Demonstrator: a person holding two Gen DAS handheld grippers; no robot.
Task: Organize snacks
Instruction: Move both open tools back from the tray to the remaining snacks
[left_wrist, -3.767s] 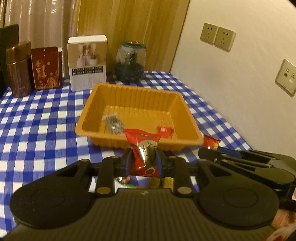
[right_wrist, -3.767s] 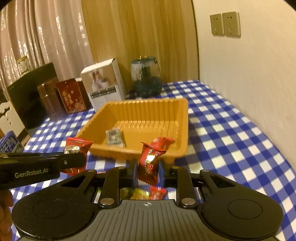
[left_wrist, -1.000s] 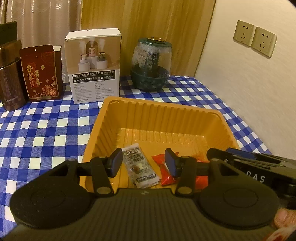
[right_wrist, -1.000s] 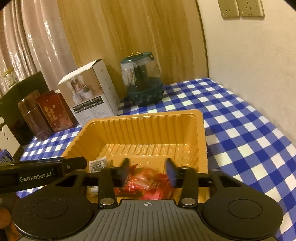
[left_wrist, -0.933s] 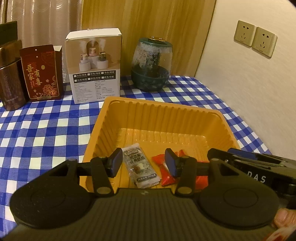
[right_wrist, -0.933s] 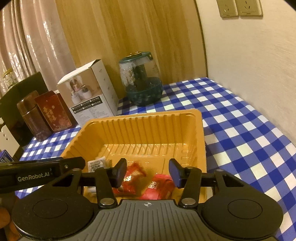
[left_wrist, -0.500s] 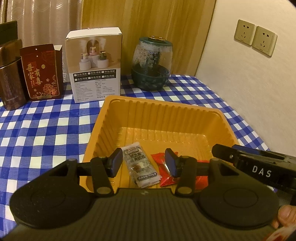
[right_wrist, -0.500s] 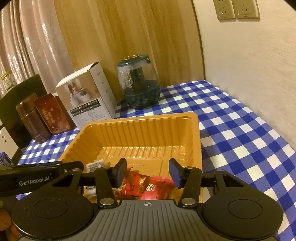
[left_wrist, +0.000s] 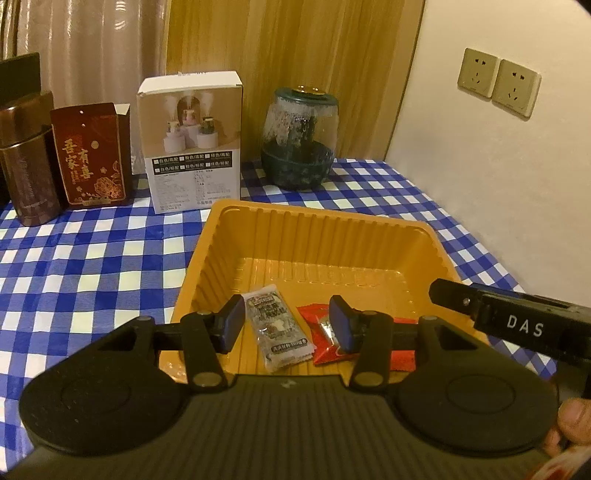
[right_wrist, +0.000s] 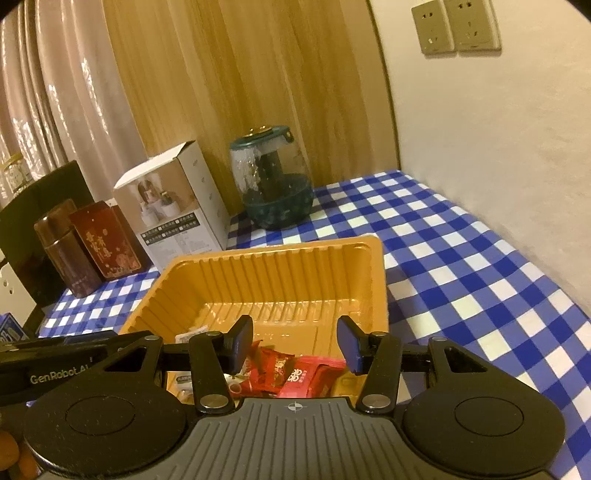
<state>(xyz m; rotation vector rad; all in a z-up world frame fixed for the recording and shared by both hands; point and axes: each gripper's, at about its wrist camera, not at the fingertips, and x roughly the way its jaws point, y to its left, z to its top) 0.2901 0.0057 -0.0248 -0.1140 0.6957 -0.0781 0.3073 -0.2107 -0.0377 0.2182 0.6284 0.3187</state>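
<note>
Orange ribbed tray (left_wrist: 317, 236) on blue-and-white checked tablecloth (left_wrist: 92, 258), near the wall corner. Snacks inside, bunched toward the near end: one clear-wrapped snack packet (left_wrist: 279, 330) with dark print, lying flat; red wrappers (left_wrist: 325, 339) just beside it on the right, overlapping one another (exact count unclear from either view).

Left gripper (left_wrist: 287, 324) poised above the tray's near end, jaws spread, nothing pinched; clear packet and one red wrapper seen through the gap, lying on the tray floor below. Blue pads facing each other, well apart.

Right gripper (right_wrist: 295, 345) likewise over the near end, jaws spread and empty; red wrappers (right_wrist: 291, 374) visible beneath, a corner of the clear packet (right_wrist: 190, 336) at far left under the other tool's arm. A fingertip (left_wrist: 574, 430) showing at lower right of the left view.

Behind the tray, along the back edge: brown canister (left_wrist: 27, 158), red gift box (left_wrist: 90, 153) with gold characters, white product box (left_wrist: 192, 142), green-lidded glass jar (left_wrist: 299, 138). Twin wall sockets (left_wrist: 496, 86) on the right-hand wall.
</note>
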